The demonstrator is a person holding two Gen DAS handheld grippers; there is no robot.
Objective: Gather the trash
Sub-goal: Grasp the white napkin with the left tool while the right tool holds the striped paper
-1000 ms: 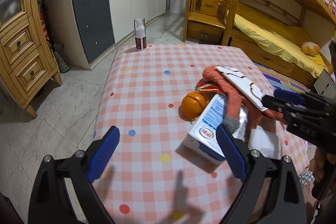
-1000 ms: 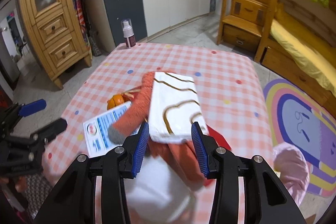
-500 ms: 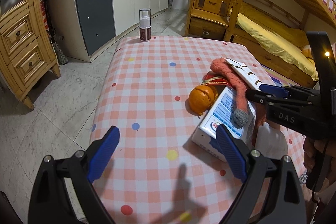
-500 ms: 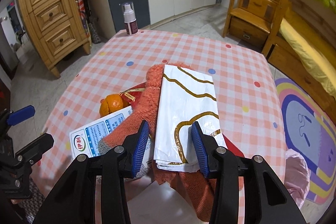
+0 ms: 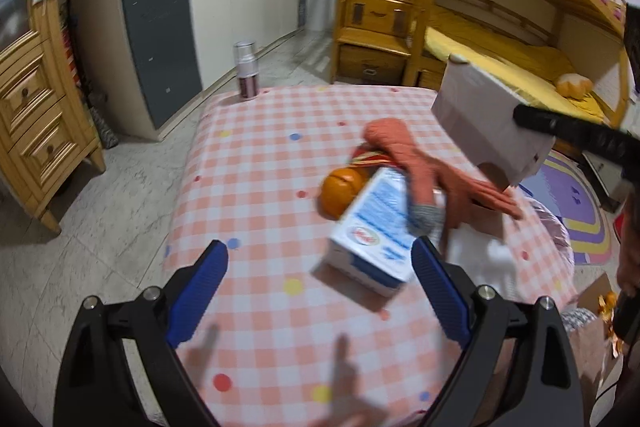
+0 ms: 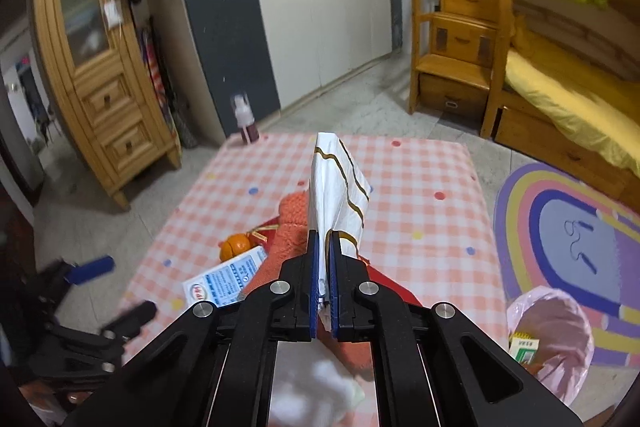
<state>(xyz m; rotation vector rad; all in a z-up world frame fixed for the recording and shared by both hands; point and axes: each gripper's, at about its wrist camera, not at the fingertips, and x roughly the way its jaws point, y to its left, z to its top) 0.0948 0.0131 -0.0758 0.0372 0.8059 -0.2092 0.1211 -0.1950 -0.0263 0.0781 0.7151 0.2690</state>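
We cannot read the blurred print on the blue-and-white carton (image 5: 370,247). The orange sock (image 5: 416,167) hides part of the orange (image 5: 340,189) and red wrapper (image 6: 260,237). The pink-lined bin (image 6: 548,331) is partly hidden behind the worktop (image 5: 260,167), its contents indistinct.

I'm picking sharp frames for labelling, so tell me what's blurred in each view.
Left wrist view: the blue-and-white carton and white flat packet are smeared. Right wrist view: the white pump bottle and left gripper are blurred, the clamped packet sharper.
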